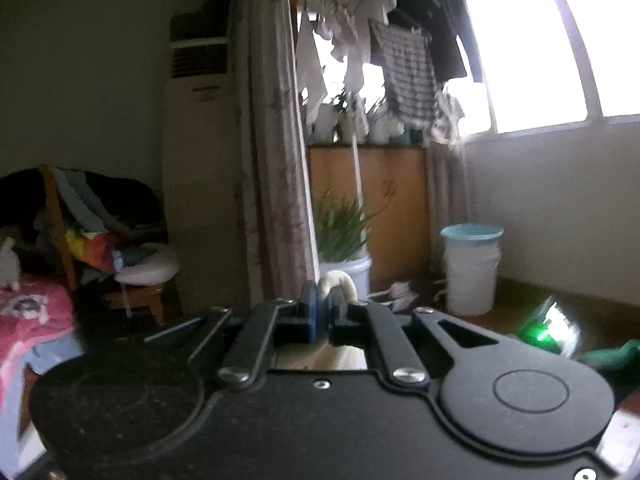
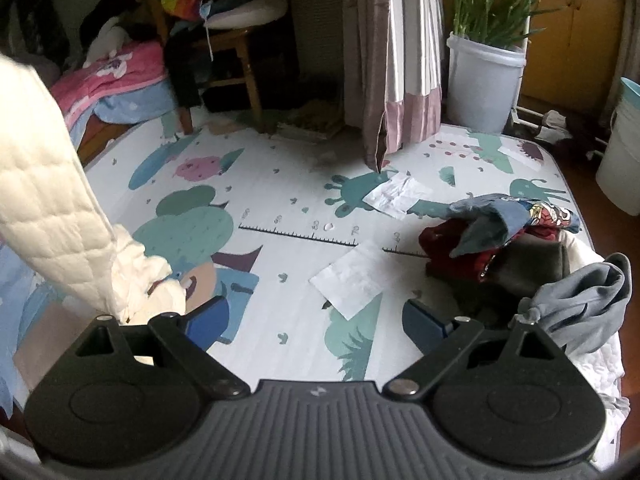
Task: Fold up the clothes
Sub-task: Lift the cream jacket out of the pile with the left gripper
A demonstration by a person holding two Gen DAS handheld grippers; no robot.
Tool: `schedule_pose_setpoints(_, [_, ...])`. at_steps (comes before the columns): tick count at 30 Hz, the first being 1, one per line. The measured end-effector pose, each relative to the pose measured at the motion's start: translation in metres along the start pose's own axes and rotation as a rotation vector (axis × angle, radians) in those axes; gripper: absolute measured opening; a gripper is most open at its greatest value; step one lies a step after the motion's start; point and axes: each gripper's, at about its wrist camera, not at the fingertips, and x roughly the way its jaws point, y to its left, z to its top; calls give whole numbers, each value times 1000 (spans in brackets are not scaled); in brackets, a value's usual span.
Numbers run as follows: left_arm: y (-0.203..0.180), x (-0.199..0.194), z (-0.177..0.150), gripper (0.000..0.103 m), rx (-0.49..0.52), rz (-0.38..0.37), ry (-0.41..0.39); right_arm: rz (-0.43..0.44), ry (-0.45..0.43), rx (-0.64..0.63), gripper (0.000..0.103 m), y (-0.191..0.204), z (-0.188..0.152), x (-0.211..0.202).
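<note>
My left gripper (image 1: pixel 322 312) is raised high, facing the room, and is shut on a fold of cream fabric (image 1: pixel 338 284) that pokes up between its blue pads. In the right wrist view this cream quilted garment (image 2: pixel 52 216) hangs down at the left, its lower end bunched on the patterned play mat (image 2: pixel 288 184). My right gripper (image 2: pixel 316 320) is open and empty, low over the mat, with its left finger close beside the garment's bunched end. A pile of clothes (image 2: pixel 500 240) lies on the mat at the right, with a grey garment (image 2: pixel 584 304) beside my right finger.
Two sheets of white paper (image 2: pixel 352 280) (image 2: pixel 396 196) lie on the mat. A wooden chair (image 2: pixel 224 44) loaded with clothes, a curtain (image 2: pixel 392 56), a potted plant in a white bucket (image 2: pixel 484 80) and another bucket (image 1: pixel 472 268) stand beyond the mat. A pink blanket (image 2: pixel 112 76) lies at the far left.
</note>
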Motion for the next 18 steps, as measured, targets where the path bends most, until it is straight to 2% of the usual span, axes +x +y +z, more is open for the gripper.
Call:
schedule_pose_setpoints(4, [10,-1,-1,3,-29,4,12,-15,23,5,93,-5,-3,7])
schedule_pose_setpoints(8, [16,14,-19,3,-14,28,108,-23,41,12,93,-8,-8,15])
schedule_pose_setpoints(11, [22,39,-53,3,-2,40,250,-21,62,12,93,-8,-13,24])
schedule_pose_setpoints(18, [29,97,-167,3,91,109,649,2,136,-82,93,9,-33,46])
